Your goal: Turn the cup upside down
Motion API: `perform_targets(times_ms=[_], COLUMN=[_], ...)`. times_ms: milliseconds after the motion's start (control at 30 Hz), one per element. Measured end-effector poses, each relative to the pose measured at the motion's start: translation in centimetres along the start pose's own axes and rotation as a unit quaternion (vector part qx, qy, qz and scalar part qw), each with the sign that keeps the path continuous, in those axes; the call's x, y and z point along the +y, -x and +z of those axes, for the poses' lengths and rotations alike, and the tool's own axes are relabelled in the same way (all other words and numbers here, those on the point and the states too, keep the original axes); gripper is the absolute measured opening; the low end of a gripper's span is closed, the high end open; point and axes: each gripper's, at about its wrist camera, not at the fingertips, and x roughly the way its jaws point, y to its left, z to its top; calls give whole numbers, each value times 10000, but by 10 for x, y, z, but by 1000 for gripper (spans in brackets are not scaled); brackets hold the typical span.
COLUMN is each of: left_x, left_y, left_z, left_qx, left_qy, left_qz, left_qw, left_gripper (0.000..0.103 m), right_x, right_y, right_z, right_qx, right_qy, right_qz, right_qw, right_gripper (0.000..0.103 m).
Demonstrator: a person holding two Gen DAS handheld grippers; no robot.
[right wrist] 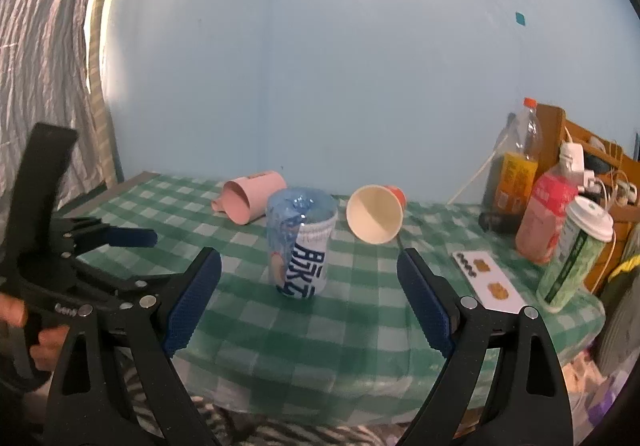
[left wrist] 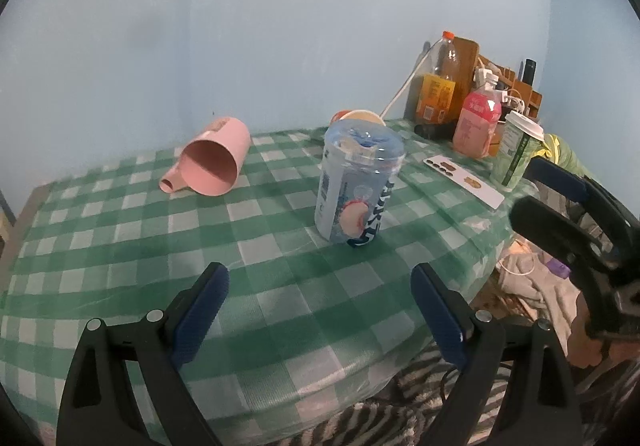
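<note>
A clear plastic cup (left wrist: pixel 358 182) with a blue and white label stands bottom up in the middle of the green checked table (left wrist: pixel 132 254); it also shows in the right wrist view (right wrist: pixel 300 242). My left gripper (left wrist: pixel 320 310) is open and empty, short of the cup at the table's near edge. My right gripper (right wrist: pixel 308 298) is open and empty, also short of the cup. A pink mug (left wrist: pixel 212 162) lies on its side at the back left. A paper cup (right wrist: pixel 376 212) lies on its side behind the plastic cup.
At the back right stand an orange-capped bottle (left wrist: pixel 440 82), a pink bottle (left wrist: pixel 478 122), a green lidded cup (left wrist: pixel 516 152) and a wooden rack (left wrist: pixel 516 82). A white card (left wrist: pixel 464 178) lies flat near them. Clothes (left wrist: pixel 536 286) lie beyond the table's right edge.
</note>
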Motion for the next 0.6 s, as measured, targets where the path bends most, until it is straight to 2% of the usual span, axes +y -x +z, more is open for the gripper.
perform_targets(times_ms=[367, 433, 600], left_x=[1, -1, -9], left_y=[19, 23, 29], left_z=[-24, -25, -29], left_qx=[-886, -1026, -1251], left_qy=[192, 156, -49], left_qz=[543, 559, 603], left_qw=[9944, 9930, 9903], left_gripper=[95, 103, 103], right_x=[-12, -10, -10], right_y=[0, -2, -7], right_z=[-18, -23, -33], right_qx=[39, 69, 160], right_qy=[-310, -266, -277], right_qz=[21, 14, -43], right_qw=[9995, 9996, 9995], right_gripper=[89, 89, 89])
